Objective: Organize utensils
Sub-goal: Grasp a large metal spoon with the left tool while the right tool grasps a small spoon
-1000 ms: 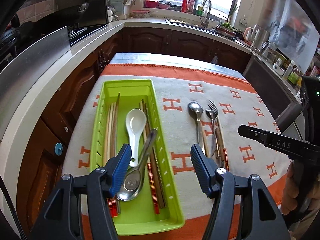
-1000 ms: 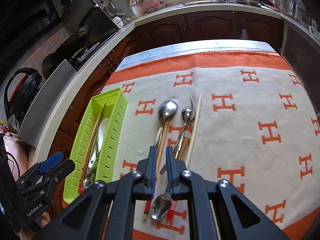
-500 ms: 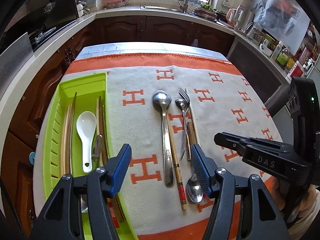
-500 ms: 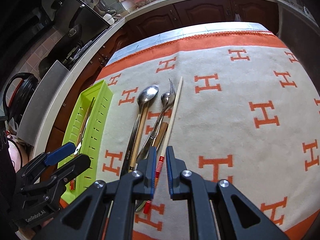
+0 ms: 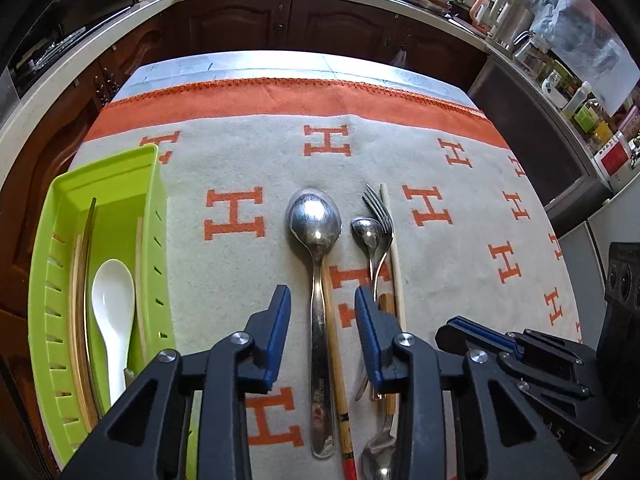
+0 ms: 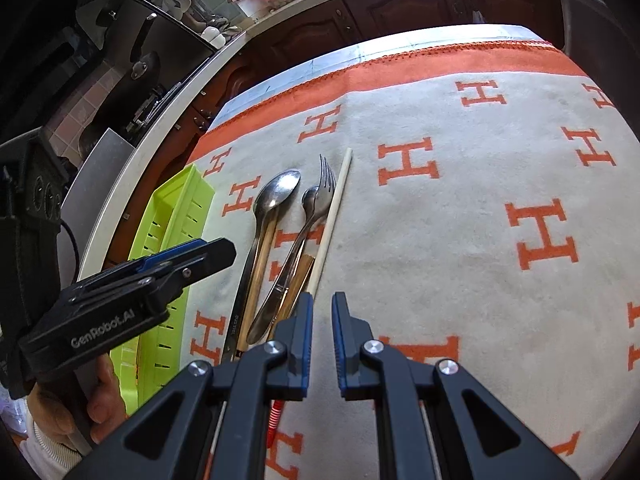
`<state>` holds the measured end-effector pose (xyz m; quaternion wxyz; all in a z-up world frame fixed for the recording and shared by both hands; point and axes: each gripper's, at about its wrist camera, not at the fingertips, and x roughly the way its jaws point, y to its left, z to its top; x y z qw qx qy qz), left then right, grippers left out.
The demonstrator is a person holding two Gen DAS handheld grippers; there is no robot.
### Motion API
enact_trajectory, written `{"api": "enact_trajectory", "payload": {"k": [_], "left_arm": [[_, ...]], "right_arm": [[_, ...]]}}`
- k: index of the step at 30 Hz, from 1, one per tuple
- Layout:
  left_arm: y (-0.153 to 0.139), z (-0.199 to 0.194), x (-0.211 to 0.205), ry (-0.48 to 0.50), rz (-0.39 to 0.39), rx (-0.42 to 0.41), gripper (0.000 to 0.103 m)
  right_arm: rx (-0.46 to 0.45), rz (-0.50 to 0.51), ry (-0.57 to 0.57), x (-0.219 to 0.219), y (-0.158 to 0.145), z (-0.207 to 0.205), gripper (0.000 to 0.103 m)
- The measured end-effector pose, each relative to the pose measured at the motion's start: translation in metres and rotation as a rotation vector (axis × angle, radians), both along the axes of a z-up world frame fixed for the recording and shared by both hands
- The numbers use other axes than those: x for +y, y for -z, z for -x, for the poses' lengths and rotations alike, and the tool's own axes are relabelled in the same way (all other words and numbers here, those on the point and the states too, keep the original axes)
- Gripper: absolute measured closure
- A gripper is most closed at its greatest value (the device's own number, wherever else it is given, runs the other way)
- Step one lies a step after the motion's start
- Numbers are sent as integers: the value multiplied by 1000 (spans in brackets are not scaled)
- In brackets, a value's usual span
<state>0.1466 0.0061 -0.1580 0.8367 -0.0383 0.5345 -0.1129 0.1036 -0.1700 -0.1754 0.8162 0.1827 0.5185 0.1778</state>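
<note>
A large metal spoon [image 5: 316,264] lies on the H-patterned cloth, with a wooden chopstick [image 5: 338,376] along its right side. A small spoon [image 5: 368,236], a fork [image 5: 380,216] and a pale chopstick [image 5: 394,248] lie just to the right. My left gripper [image 5: 322,312] is open and empty, its jaws straddling the large spoon's handle. My right gripper [image 6: 321,320] is open a small gap and empty, just right of the pale chopstick [image 6: 332,216]. The green tray [image 5: 44,264] at left holds a white spoon [image 5: 112,300] and chopsticks.
The orange-bordered cloth [image 5: 280,160] covers the table. Dark kitchen cabinets [image 5: 280,20] and a counter run behind it. The tray's slotted wall [image 6: 176,216] lies left of the utensils, behind the left gripper [image 6: 160,272] in the right wrist view.
My left gripper has swung right from over the tray and come down over the large spoon's handle. My right gripper has opened slightly and shifted right of the utensils.
</note>
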Motion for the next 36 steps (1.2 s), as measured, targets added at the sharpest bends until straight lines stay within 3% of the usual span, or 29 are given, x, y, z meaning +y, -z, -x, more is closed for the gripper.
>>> {"api": "enact_trajectory", "payload": {"k": [10, 18, 21, 28, 36], "left_arm": [[25, -34, 1, -36, 40, 92, 87], [33, -46, 0, -48, 68, 112, 88], [35, -48, 1, -53, 91, 117, 95], [24, -36, 3, -78, 23, 42, 97], [20, -20, 15, -87, -11, 50, 98]], "right_arm": [[14, -26, 2, -10, 12, -8, 93], [19, -44, 3, -14, 17, -11, 93], [24, -47, 4, -15, 20, -11, 93], [19, -35, 0, -11, 18, -12, 93], [2, -22, -28, 5, 12, -16, 93]]}}
